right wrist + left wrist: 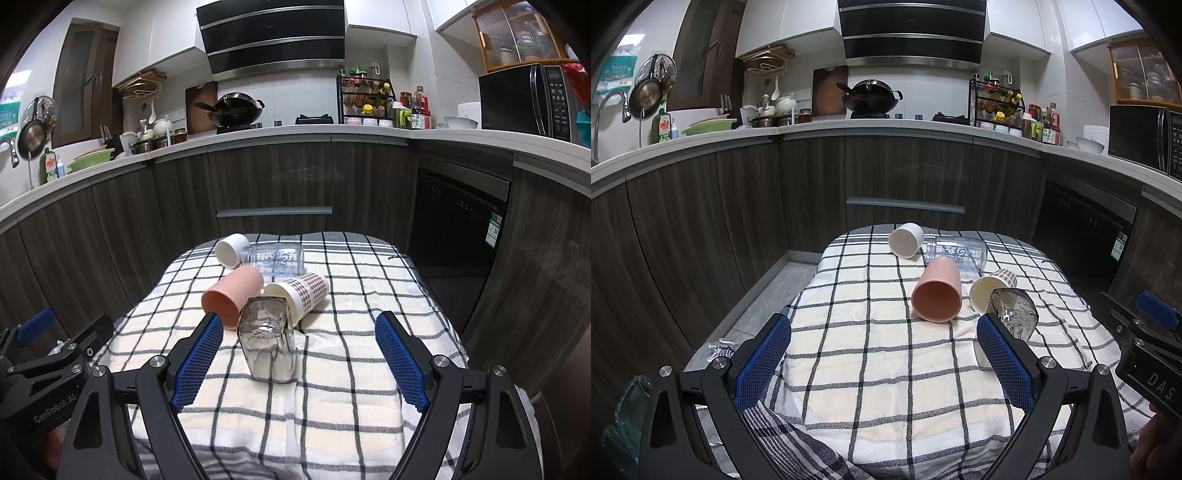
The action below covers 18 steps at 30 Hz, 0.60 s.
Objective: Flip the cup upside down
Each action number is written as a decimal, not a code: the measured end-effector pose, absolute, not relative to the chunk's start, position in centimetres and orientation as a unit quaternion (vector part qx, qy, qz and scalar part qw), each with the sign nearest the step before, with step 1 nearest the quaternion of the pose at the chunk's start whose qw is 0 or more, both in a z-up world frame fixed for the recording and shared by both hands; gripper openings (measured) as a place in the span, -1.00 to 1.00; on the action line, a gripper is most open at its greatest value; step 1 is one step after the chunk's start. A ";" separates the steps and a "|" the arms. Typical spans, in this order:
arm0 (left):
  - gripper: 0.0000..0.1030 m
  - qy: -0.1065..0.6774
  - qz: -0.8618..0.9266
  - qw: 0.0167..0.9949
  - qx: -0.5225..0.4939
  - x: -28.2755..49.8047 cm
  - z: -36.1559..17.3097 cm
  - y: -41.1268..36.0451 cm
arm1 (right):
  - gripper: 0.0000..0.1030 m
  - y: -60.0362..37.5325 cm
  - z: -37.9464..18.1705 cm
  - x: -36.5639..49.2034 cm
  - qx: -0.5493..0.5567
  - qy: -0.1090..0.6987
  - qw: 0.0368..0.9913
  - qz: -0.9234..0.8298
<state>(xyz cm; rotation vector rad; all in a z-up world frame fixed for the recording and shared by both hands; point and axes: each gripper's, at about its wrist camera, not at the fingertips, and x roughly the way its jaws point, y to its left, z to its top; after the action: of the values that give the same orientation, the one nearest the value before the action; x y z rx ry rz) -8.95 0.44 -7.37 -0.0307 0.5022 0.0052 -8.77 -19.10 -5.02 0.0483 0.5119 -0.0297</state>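
Observation:
Several cups sit on a checked cloth (871, 369). A clear square glass (267, 338) stands upside down near the front; it also shows in the left wrist view (1015, 314). A pink cup (936, 293) (231, 293), a plaid paper cup (299, 295) (990, 290), a white cup (907, 240) (232, 249) and a clear bottle (956, 254) (275, 260) lie on their sides. My left gripper (884, 339) is open and empty, short of the pink cup. My right gripper (299, 343) is open, its fingers either side of the glass without touching.
The cloth-covered small table (369, 369) stands in front of dark kitchen cabinets (812, 184). A counter (886, 125) with a wok, bottles and a microwave (524, 99) runs behind. The right gripper's body (1145, 350) shows at the right edge.

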 end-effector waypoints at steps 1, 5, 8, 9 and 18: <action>0.99 0.248 0.003 0.969 -0.016 -9.0 -7.4 0.5 | 0.64 -19.1 -5.0 -8.7 0.024 0.253 0.967 -0.015; 0.99 0.248 0.003 0.969 -0.015 -9.0 -7.4 0.5 | 0.64 -19.1 -5.0 -8.7 0.024 0.253 0.967 -0.015; 0.99 0.249 0.003 0.968 -0.016 -9.0 -7.4 0.5 | 0.64 -19.1 -5.0 -8.7 0.024 0.253 0.967 -0.015; 0.99 0.249 0.004 0.968 -0.016 -9.0 -7.4 0.5 | 0.64 -19.2 -5.0 -8.7 0.024 0.253 0.967 -0.015; 0.99 0.250 0.004 0.968 -0.016 -8.9 -7.5 0.5 | 0.64 -19.2 -5.0 -8.6 0.025 0.254 0.967 -0.015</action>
<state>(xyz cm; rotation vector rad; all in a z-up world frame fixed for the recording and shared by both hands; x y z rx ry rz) -8.86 0.52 -7.47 -0.0318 0.5060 0.0084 -8.64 -19.21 -5.03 0.0497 0.5140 -0.0306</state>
